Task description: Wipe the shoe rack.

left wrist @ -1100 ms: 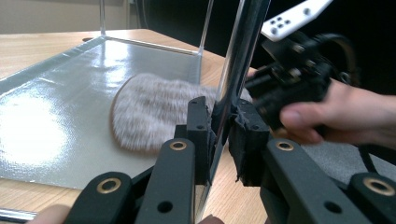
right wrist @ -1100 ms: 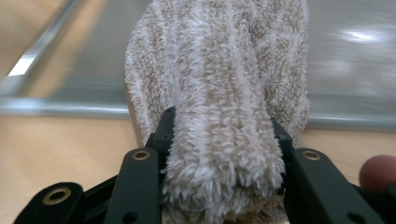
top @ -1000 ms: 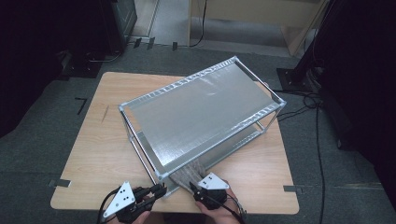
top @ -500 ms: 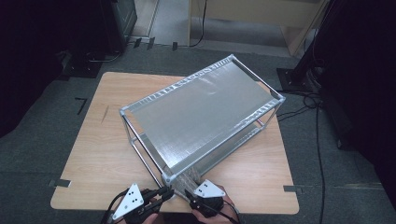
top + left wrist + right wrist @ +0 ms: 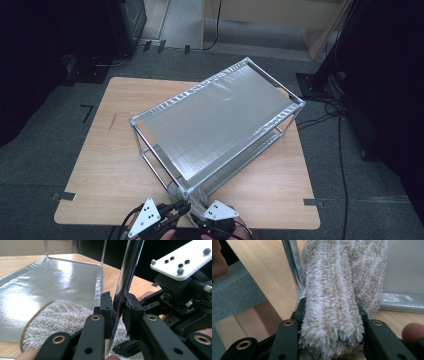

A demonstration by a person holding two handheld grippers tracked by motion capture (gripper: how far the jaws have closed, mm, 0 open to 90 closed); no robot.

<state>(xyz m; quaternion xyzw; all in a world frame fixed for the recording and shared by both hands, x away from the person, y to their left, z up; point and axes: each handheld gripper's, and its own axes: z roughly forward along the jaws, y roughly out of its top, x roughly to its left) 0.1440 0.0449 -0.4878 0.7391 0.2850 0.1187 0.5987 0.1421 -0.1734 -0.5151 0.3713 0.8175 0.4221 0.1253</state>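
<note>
Since the earlier frames both grippers have slid a little toward the near edge of the table in the high view, and the rack's near corner sits slightly closer to that edge, while the rack keeps its slanted lie.

The towel (image 5: pixel 332 305) is a fluffy beige and white terry cloth, folded into a thick roll with a brown edge. It lies at the near corner of the rack's lower shelf (image 5: pixel 50 282), partly on the shelf and partly hanging out over the wooden table. The right gripper (image 5: pixel 329 312) is clamped on this roll: its two black jaws press the pile from both sides. The jaws have just been closing slightly, with the cloth between them.

The left gripper (image 5: pixel 117 312) is closed on the corner post (image 5: pixel 127 272) of the rack, a thin shiny chrome tube that rises steeply between its jaws. In the high view the left gripper (image 5: pixel 177 207) and the right gripper (image 5: pixel 200 216) stand just beside each other at this corner, each with a pale three-cornered plate on top.

The rack (image 5: pixel 220 125) is a two-level frame of thin metal rods, rectangular. Both levels are covered with a silvery grey sheet that has a fine woven texture and shines in the light. The top shelf carries nothing.

The table (image 5: pixel 110 165) is light wood with rounded corners, on a dark grey carpet floor (image 5: pixel 40 165).
</note>
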